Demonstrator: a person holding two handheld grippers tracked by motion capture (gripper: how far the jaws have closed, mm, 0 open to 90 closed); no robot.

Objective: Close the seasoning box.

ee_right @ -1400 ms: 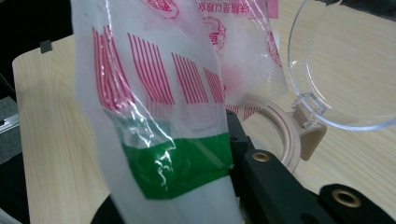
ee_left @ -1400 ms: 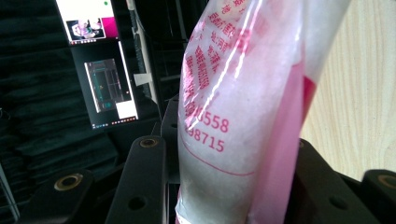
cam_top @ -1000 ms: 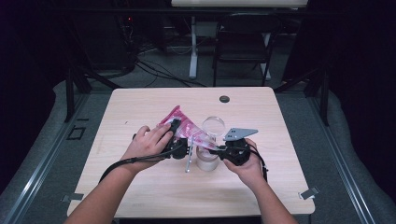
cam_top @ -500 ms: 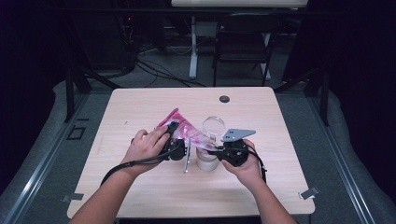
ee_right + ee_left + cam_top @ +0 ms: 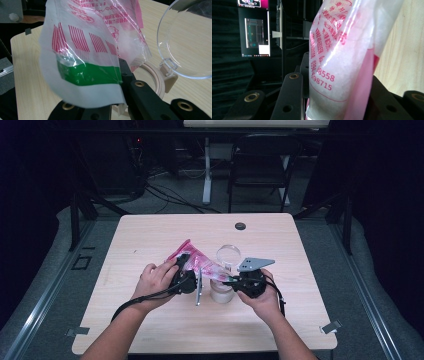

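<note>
In the high view, the left gripper [image 5: 192, 279] is clasping the body of a pink-and-clear bag [image 5: 196, 261] and tilting it down toward a clear jar [image 5: 221, 289] standing near the middle of the table [image 5: 150, 230]; the right gripper [image 5: 231, 281] is pinching the bag's lower end just over the jar, whose hinged clear lid [image 5: 228, 254] is standing open behind it; the bag is hanging in the air between the two hands, above the tabletop; its mouth should, I judge, be kept centred over the jar's opening.

In the left gripper view, the black jaws are flanking the bag [image 5: 342, 62] low down and pressing on its bulging sides, having just been closing a little further on it; white grains are packing the bag; a firmer squeeze would probably burst grains out in a rush, so gentle, steady pressure seems wisest.

In the right gripper view, the jaws are pressed together on the bag's [image 5: 85, 57] white-and-green edge; the jar's beige rim [image 5: 155, 77] is sitting just beyond, with the lid [image 5: 187, 40] swung clear; lowering that corner inside the rim before tipping further would likely be limiting spills.
</note>
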